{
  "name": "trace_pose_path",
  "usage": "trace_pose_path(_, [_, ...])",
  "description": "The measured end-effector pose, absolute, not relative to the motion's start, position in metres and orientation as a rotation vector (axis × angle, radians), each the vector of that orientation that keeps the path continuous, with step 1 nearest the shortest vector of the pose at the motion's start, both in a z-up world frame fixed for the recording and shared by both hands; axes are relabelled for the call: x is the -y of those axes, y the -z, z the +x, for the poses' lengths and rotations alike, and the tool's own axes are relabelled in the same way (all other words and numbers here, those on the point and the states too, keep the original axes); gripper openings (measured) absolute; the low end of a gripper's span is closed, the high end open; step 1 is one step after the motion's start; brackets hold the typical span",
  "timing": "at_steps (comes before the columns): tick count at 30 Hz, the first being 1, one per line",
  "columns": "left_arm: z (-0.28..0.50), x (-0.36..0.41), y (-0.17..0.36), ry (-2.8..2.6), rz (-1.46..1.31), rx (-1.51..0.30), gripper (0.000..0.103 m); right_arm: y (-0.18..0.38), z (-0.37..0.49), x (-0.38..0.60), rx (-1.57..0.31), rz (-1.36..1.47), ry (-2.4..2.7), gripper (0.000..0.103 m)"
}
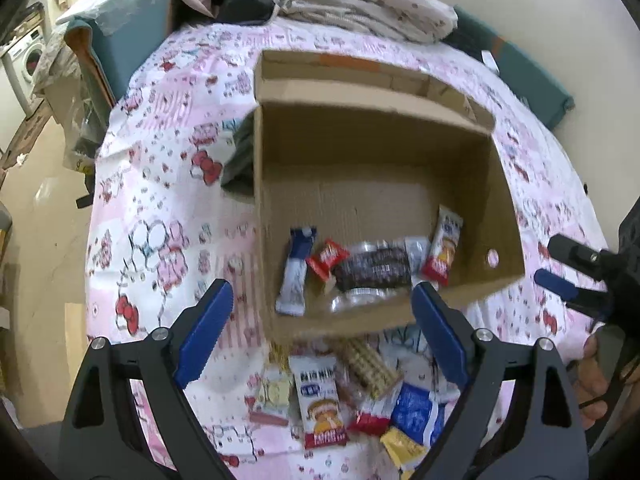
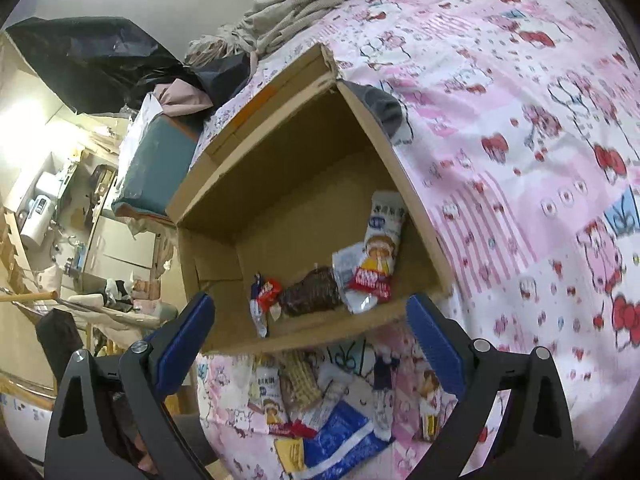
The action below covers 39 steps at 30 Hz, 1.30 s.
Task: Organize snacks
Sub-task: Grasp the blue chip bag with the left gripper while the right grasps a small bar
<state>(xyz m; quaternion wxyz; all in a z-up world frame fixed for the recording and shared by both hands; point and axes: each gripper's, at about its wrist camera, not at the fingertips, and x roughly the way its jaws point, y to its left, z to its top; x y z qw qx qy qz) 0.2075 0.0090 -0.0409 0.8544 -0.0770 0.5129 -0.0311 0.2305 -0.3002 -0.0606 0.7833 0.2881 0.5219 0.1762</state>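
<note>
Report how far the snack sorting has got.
Done: several packets already lie inside the cardboard box, including a dark cookie pack and a red wafer. In hand: nothing; left tongs and right tongs are open and empty. Left: the snack pile on the bedsheet.

The cardboard box stands open-topped at frame centre, its far half bare, while wrappers crowd its near wall. Below it, loose snacks litter the bed; the sheet at left lies free.
</note>
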Motion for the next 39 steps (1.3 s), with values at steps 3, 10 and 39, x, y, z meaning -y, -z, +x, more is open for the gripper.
trace_pose_path(3, [0.198, 0.004, 0.052, 0.114, -0.140, -1.136, 0.089, 0.060, 0.218, 0.304, -1.135, 0.630, -0.372, 0.099])
trace_pose_path(10, [0.168, 0.067, 0.101, 0.367, 0.049, -1.377, 0.089, 0.061, 0.199, 0.324, -1.142, 0.647, -0.326, 0.099])
trace_pose_path(39, [0.135, 0.100, 0.089, 0.432, 0.102, -1.351, 0.026, 0.098, 0.203, 0.318, -1.337, 0.536, -0.220, 0.078])
